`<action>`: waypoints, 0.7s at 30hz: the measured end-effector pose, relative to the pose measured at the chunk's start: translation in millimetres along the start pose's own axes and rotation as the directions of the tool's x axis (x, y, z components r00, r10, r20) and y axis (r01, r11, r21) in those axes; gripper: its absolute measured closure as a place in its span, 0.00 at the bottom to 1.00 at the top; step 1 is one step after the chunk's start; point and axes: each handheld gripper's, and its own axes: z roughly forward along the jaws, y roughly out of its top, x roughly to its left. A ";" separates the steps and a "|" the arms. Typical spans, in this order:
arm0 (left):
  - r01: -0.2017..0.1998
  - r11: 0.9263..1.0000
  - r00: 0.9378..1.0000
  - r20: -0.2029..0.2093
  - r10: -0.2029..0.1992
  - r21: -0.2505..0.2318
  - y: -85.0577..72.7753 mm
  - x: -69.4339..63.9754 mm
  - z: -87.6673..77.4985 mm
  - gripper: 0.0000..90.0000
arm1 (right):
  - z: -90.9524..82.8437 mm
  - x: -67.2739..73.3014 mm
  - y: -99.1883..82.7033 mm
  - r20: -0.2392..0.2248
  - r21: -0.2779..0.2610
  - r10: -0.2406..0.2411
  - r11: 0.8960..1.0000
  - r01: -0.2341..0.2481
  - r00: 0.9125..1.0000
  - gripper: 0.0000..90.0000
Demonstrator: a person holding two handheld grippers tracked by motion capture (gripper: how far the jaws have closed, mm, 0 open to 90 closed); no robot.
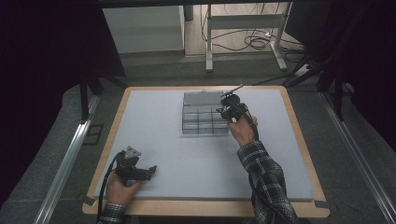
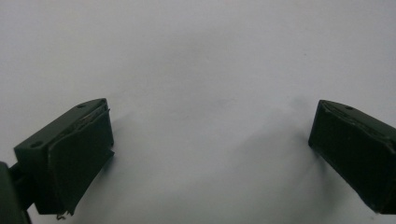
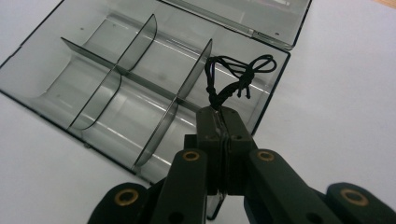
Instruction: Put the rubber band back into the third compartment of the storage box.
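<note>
Right gripper (image 3: 219,116) was seen clamped tight on a small black cord (image 3: 233,77), knotted and looped, which stuck up out of the pinched jaws. So the pickup part looked pretty much done. The cord was held right over the clear divided box (image 3: 140,88), above the compartment at the end nearest the open lid (image 3: 243,14), though it couldn't be told if it was touching the divider or hanging just above it. Every compartment that could be seen looked empty, so the drop itself was judged not yet made; lowering and letting go were what seemed left, maybe closing the lid after.

Over in the high view, the left gripper (image 1: 150,171) was parked well apart from the box, near the front edge of the grey mat (image 1: 154,116). Its jaws were spread wide with nothing between them.
</note>
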 end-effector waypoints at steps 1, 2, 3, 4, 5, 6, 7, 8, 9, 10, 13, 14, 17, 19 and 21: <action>0.003 1.000 1.000 0.000 -0.003 -0.002 0.0 -0.2 0.2 0.00 | 0.0 0.0 0.0 0.000 0.000 0.000 1.000 0.000 1.000 0.97; 0.003 1.000 1.000 0.000 -0.003 -0.002 0.0 -0.2 0.2 0.00 | 4.7 0.1 -0.1 -0.002 -0.001 0.005 1.000 -0.005 1.000 0.97; 0.003 1.000 1.000 0.000 -0.003 -0.002 0.0 -0.2 0.2 0.00 | 7.5 0.3 0.0 -0.003 0.002 0.005 1.000 -0.005 1.000 0.97; 0.003 1.000 1.000 0.000 -0.003 -0.002 0.0 -0.2 0.1 0.00 | 10.0 0.7 0.2 0.000 0.003 0.005 1.000 -0.005 1.000 0.97; 0.003 1.000 1.000 0.000 -0.003 -0.002 0.0 -0.2 0.1 0.00 | 10.0 0.7 0.2 0.000 0.003 0.005 1.000 -0.005 1.000 0.97; 0.003 1.000 1.000 0.000 -0.003 -0.002 0.0 -0.2 0.2 0.00 | 14.9 1.2 0.5 0.001 0.006 0.005 1.000 -0.005 1.000 0.97; 0.003 1.000 1.000 0.000 -0.003 -0.002 0.0 -0.2 0.2 0.00 | 17.2 1.4 0.7 0.004 0.005 0.002 1.000 -0.002 1.000 0.97; -0.001 1.000 1.000 0.001 0.001 0.001 0.0 0.1 -0.1 0.00 | 19.5 1.7 0.9 0.007 0.005 0.004 1.000 -0.004 1.000 0.97; -0.001 1.000 1.000 0.001 0.001 0.001 0.0 0.1 -0.1 0.00 | 19.5 1.7 0.9 0.007 0.005 0.004 1.000 -0.004 1.000 0.97; 0.002 1.000 1.000 0.000 -0.002 -0.002 0.0 -0.2 0.1 0.00 | 24.3 1.6 1.3 0.008 0.010 0.005 1.000 -0.005 1.000 0.97; 0.001 1.000 1.000 0.000 -0.001 0.000 0.0 0.0 0.0 0.00 | 28.3 1.4 1.2 0.015 0.010 0.003 1.000 -0.003 1.000 0.97; 0.000 1.000 1.000 0.000 0.000 0.000 0.0 0.0 0.0 0.00 | 32.3 0.7 1.1 0.016 0.012 0.006 1.000 -0.007 1.000 0.97; -0.001 1.000 1.000 0.001 0.001 0.001 0.0 0.0 0.0 0.00 | 37.2 -0.5 0.6 0.020 0.009 0.013 1.000 -0.014 1.000 0.97; 0.002 1.000 1.000 0.000 -0.002 -0.002 0.0 -0.2 0.1 0.00 | 39.4 -1.4 0.6 0.021 -0.001 0.016 1.000 -0.016 1.000 0.97; 0.000 1.000 1.000 0.000 0.000 0.000 0.0 0.0 0.0 0.00 | 40.3 -2.2 1.8 0.019 -0.004 0.023 1.000 -0.022 1.000 0.97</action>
